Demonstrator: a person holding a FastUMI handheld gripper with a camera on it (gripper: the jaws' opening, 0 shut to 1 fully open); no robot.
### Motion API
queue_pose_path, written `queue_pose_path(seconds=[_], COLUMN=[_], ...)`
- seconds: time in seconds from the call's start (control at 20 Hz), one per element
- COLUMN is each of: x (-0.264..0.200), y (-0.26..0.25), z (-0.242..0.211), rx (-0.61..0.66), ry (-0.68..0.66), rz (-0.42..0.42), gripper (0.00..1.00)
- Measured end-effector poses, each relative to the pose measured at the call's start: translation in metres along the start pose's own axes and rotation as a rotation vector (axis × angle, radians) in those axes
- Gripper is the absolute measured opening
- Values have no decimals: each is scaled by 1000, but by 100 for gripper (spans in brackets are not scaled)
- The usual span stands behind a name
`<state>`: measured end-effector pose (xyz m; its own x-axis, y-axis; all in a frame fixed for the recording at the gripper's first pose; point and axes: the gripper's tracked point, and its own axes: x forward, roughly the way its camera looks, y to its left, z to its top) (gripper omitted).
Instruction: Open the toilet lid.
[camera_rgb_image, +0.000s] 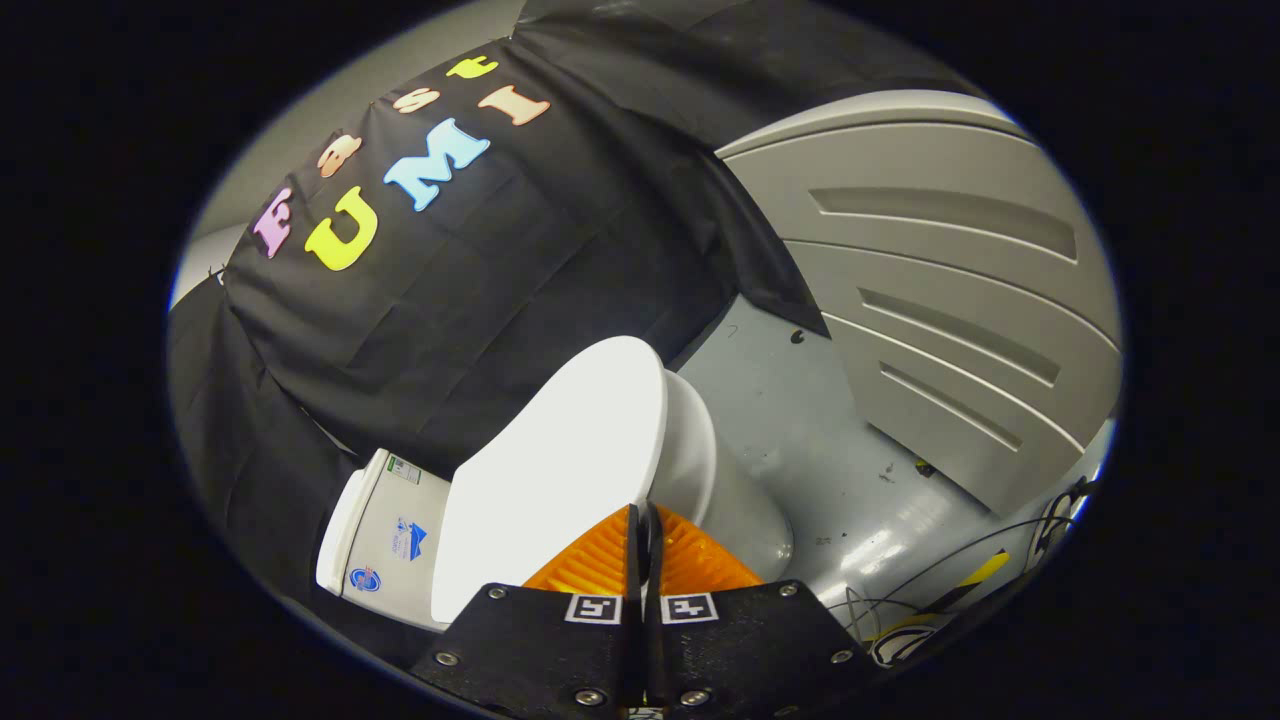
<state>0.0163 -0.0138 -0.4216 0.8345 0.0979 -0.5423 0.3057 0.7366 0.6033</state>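
Observation:
The white toilet lid (550, 470) reaches from the tank (385, 540) towards my fingers, and its front rim runs into the narrow slot between them. The lid stands lifted a little off the white bowl (700, 470), which shows just beside and beyond it. My gripper (643, 545) is shut on the lid's front edge, with one finger (590, 565) on the lid's top face and the other on its underside. The whole scene appears rolled sideways.
A grey floor (840, 470) spreads beyond the bowl. A grey ribbed panel (950, 300) stands past it. Loose cables (960, 570) and a yellow-and-black strip (985, 570) lie on the floor near that panel. Black cloth hangs behind the tank.

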Motion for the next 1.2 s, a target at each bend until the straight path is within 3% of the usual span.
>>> queue_pose_path(seconds=[0.4,1.2], x=[-34,-80], y=[60,183], z=[34,70], rx=[-116,-392], ry=[-118,-241], rz=[53,80], gripper=[0,0])
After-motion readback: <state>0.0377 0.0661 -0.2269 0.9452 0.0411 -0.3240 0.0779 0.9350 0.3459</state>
